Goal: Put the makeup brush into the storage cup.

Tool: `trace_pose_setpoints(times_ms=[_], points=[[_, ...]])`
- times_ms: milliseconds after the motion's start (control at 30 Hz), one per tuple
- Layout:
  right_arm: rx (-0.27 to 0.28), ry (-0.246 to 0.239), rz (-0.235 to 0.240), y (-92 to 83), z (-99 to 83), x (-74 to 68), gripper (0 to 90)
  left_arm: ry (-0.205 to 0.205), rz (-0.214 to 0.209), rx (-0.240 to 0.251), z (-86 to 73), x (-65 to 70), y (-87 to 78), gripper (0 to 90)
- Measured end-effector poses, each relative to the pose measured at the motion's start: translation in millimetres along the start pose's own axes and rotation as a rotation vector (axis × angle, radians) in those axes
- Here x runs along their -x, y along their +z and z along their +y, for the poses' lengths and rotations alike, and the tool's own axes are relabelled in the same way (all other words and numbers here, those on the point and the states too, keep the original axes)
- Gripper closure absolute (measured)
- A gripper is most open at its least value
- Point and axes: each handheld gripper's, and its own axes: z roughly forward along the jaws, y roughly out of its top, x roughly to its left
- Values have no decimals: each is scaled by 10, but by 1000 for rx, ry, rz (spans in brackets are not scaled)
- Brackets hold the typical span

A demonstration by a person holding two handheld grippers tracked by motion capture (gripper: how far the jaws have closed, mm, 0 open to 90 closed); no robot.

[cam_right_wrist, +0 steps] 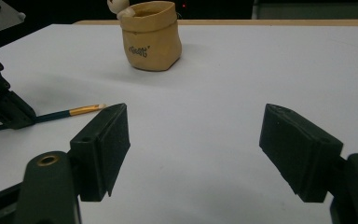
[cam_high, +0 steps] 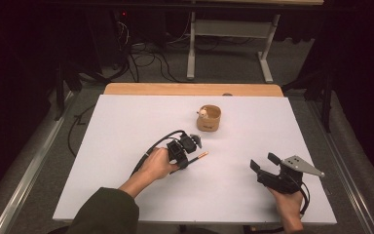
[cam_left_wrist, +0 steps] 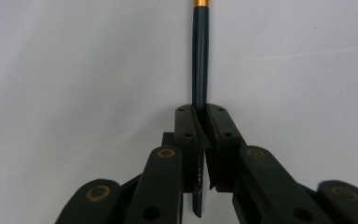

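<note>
The left gripper (cam_left_wrist: 200, 122) pinches the dark pencil (cam_left_wrist: 199, 56) low on the white table (cam_high: 126, 126). The right gripper (cam_right_wrist: 196, 154) sits spread wide, well apart.

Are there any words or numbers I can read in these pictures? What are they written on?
One dark word is printed on the front of the tan pouch; in the right gripper view it looks roughly like "Geoff", but it is too blurred to read for sure. In the high view it shows as a dark smudge.
The pencil held in the left gripper shows no lettering.
</note>
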Motion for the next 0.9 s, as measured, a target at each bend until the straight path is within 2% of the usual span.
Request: trace_pose_setpoints(times_ms=[267,533,900], points=[[-1,2,-1,-3,1,-3,261,21,0,16,-15,3,-7,840],[2,3,2,3,1,5,261,24,-4,60,-31,-2,-74,841],[0,6,0,4,1,5,261,14,-21,164,-131,-35,-288,841]])
